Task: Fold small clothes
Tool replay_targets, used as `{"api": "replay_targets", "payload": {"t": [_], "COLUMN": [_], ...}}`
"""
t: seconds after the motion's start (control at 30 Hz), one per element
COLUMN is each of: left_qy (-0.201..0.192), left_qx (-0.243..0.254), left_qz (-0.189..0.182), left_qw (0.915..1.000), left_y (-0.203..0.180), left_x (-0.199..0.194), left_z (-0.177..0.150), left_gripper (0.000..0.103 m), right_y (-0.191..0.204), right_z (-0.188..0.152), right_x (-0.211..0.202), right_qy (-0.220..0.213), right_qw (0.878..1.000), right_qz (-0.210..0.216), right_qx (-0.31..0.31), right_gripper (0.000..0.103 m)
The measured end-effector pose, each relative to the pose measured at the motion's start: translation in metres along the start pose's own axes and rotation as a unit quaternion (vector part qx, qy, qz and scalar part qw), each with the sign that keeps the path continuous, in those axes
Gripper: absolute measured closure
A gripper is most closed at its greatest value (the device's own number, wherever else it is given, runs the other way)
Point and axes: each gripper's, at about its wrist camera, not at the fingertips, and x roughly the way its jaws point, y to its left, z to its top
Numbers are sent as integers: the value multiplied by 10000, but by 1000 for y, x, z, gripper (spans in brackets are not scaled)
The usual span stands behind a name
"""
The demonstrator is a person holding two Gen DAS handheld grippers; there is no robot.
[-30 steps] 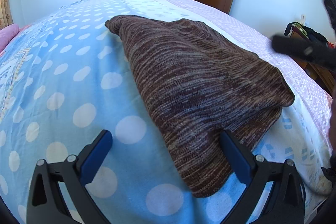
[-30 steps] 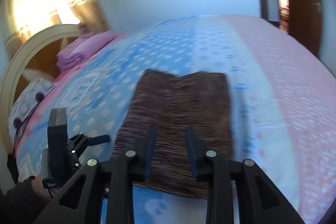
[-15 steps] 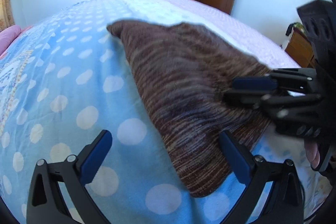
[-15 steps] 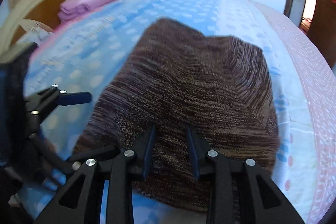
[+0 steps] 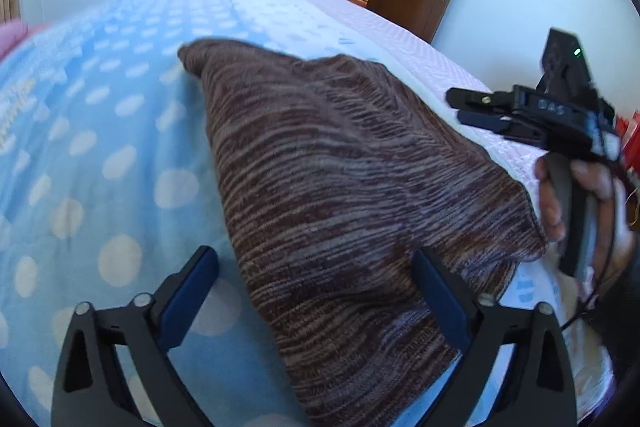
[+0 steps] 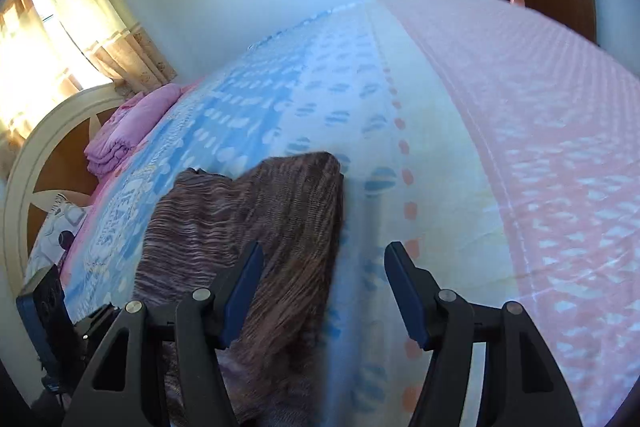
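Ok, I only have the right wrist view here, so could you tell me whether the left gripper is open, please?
Observer: Yes, the left gripper stands wide open, clamping nothing.
Operator: Thank you. Is the garment near it?
Observer: The near end of the brown knit garment lies between its fingers, and the pads are not pressing on it.
Operator: And how does my right gripper look from that side?
Observer: The right gripper is past the garment's right edge, over the pink strip of the bedspread. Its jaws have just been opening, with nothing between them.
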Motion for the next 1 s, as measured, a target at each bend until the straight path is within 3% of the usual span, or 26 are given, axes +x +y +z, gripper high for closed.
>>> {"api": "replay_targets", "payload": {"t": [0.2, 0.3, 0.43, 0.57, 0.63, 0.73, 1.0], "left_qy": [-36, 4, 30, 47, 35, 36, 71], "left_qx": [-24, 89, 176, 384, 412, 492, 634], "left_qz": [-73, -67, 73, 270, 266, 437, 618], "left_qw": [10000, 9999, 9998, 9989, 9988, 9978, 9960], "left_y": [1, -4, -9, -22, -26, -32, -44], "left_x": [-1, 1, 1, -3, -6, -11, -33], "left_z": [-3, -4, -3, -5, -5, -6, -14], "left_gripper": [9, 16, 29, 45, 61, 67, 70], "right_y": [-6, -2, 3, 11, 17, 23, 45], "right_z": [13, 17, 22, 18, 15, 13, 9], "right_x": [43, 65, 76, 72, 66, 58, 30], "right_qy": [290, 442, 575, 519, 428, 284, 37], "right_qw": [9990, 9983, 9972, 9976, 9983, 9987, 9984], "right_qz": [304, 369, 461, 466, 388, 413, 542], "right_qx": [124, 104, 90, -13, -75, -73, -161], "right_gripper": [40, 47, 65, 79, 81, 82, 82]}}
